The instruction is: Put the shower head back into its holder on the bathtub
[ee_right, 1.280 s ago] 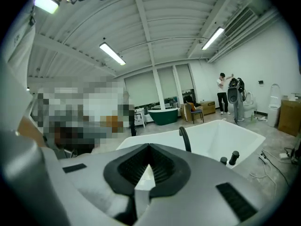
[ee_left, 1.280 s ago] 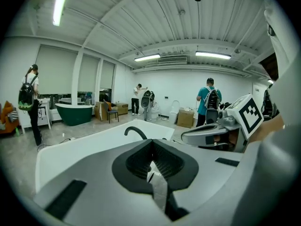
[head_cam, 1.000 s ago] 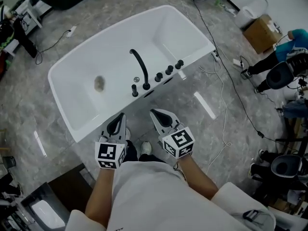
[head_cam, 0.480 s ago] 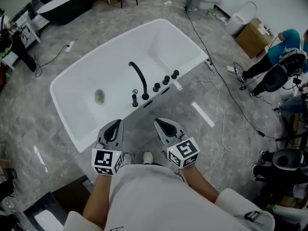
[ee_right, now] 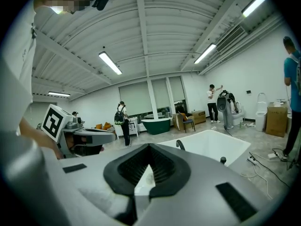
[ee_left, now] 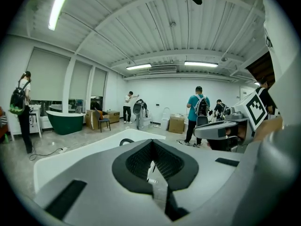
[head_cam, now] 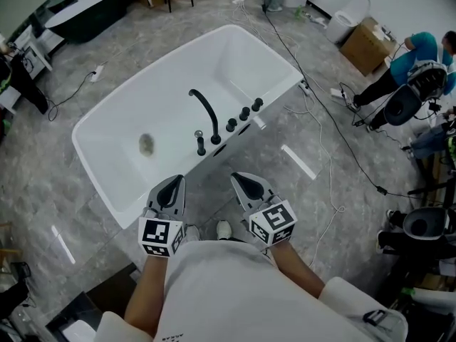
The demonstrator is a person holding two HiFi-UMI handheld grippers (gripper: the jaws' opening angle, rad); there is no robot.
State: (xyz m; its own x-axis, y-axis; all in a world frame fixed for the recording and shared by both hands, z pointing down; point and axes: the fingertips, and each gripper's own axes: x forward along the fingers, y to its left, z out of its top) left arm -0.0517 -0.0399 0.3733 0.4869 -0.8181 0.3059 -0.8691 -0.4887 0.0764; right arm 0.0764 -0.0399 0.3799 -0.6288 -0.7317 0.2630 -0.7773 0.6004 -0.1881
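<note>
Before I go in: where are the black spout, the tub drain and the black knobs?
Black spout (head_cam: pixel 208 111): head view, on the middle of its curved arm.
Tub drain (head_cam: pixel 146 144): head view, on the drain's centre.
Black knobs (head_cam: pixel 244 112): head view, on the middle knob of three.

The dark fittings (head_cam: pixel 231 125) on the bathtub (head_cam: pixel 242 55) are too small for shower head and holder to be told apart. The person in teal (head_cam: pixel 420 48) is cut off by the head view's right edge. Most of the bathtub is hidden by the left gripper (ee_left: pixel 151 166) in its own view.
</note>
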